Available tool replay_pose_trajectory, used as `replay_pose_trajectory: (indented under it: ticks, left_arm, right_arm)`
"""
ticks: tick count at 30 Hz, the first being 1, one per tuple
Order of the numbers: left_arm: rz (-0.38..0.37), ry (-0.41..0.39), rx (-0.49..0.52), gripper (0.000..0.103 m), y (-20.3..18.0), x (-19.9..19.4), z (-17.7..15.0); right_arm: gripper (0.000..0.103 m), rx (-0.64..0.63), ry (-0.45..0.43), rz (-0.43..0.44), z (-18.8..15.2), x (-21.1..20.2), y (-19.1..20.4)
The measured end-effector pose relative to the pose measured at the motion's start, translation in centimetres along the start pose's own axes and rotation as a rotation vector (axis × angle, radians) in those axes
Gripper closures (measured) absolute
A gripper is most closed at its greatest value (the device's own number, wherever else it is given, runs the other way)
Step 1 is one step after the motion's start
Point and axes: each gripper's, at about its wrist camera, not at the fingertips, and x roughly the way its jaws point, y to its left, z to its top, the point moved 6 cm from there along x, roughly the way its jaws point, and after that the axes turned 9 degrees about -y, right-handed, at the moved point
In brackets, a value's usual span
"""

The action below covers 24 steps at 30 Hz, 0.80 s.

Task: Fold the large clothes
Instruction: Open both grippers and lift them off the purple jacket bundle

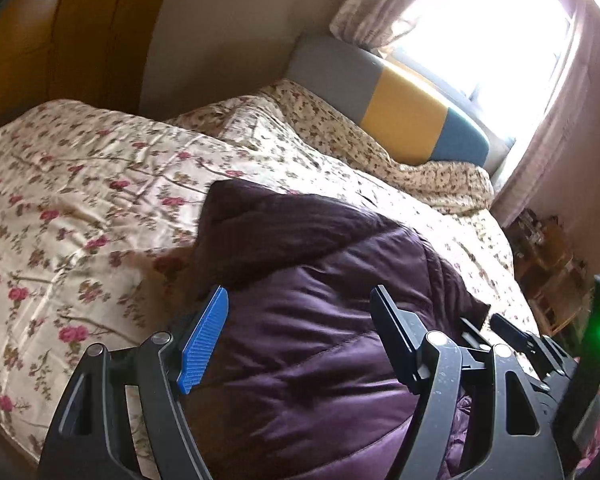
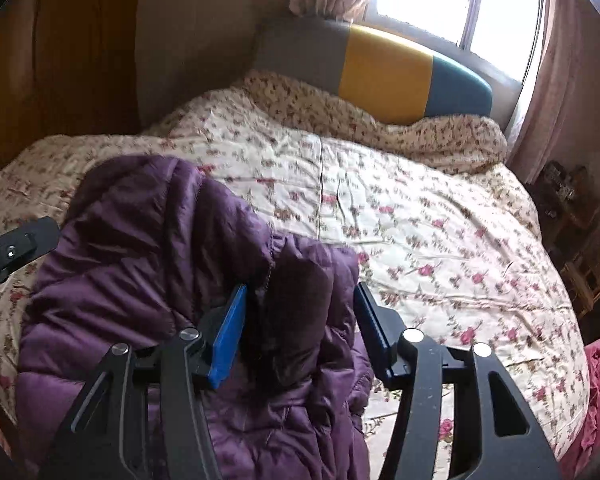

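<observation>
Hovering just over the jacket [image 1: 320,320], the left tool [image 1: 300,320] with its blue pad [image 1: 204,344] and dark opposite finger spread wide apart, nothing pinched between them, purple quilting filling the gap beneath. Straddling a bunched dark fold of the jacket [image 2: 148,264], the right tool [image 2: 300,320] too, fingers standing apart on either side of the ridge and not yet pressing on it as far as can be told. Lying crumpled near the foot of the bed [image 2: 440,240], the jacket, on the floral quilt [image 1: 80,200], puffed up, sleeves and hem hard to tell apart in the heap. Judging by the sheen and the stitched channels: light for its bulk, soft, springy, likely slippery on the shell, apt to slide out of a shallow pinch and to puff back open after pressing. Better taking hold at a seam, a cuff or the hem edge, where layers are thin enough to fit between the pads, than on the fat middle of a baffle; pinching both layers of an edge, well in from the rim, probably holding surest. Farther off, rumpled small-flowered bedding piling against the headboard [image 2: 380,76] of grey, yellow and blue panels. Beyond that, glaring bright, the window [image 2: 480,4], with curtains [image 1: 372,4] hanging at either side.
</observation>
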Motion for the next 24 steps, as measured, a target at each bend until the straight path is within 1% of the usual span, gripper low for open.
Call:
replay_pose_trajectory:
  ticks: [3, 6, 11, 18, 22, 24]
  left_arm:
    - [0.004, 0.025, 0.045, 0.031, -1.0, 1.1, -0.8]
    - [0.013, 0.044, 0.08, 0.031, -1.4, 2.0, -1.7]
    - [0.025, 0.049, 0.114, 0.031, -1.3, 2.8, -2.9]
    - [0.047, 0.037, 0.174, 0.03, -1.6, 3.8, -4.1]
    - [0.047, 0.033, 0.174, 0.028, -1.3, 4.7, -4.7]
    - [0.043, 0.033, 0.158, 0.027, -0.9, 5.2, -5.0]
  right_arm:
    - [0.051, 0.005, 0.03, -0.006, -1.1, 1.5, -0.3]
    - [0.051, -0.006, 0.035, -0.004, -2.3, 2.0, -0.2]
    - [0.05, 0.004, 0.044, 0.006, -3.4, 3.3, -0.2]
    - [0.05, 0.024, 0.043, 0.025, -4.4, 4.6, -0.1]
    - [0.049, 0.026, 0.034, 0.037, -5.0, 5.4, 0.0]
    - [0.049, 0.033, 0.035, 0.045, -5.2, 5.8, 0.0]
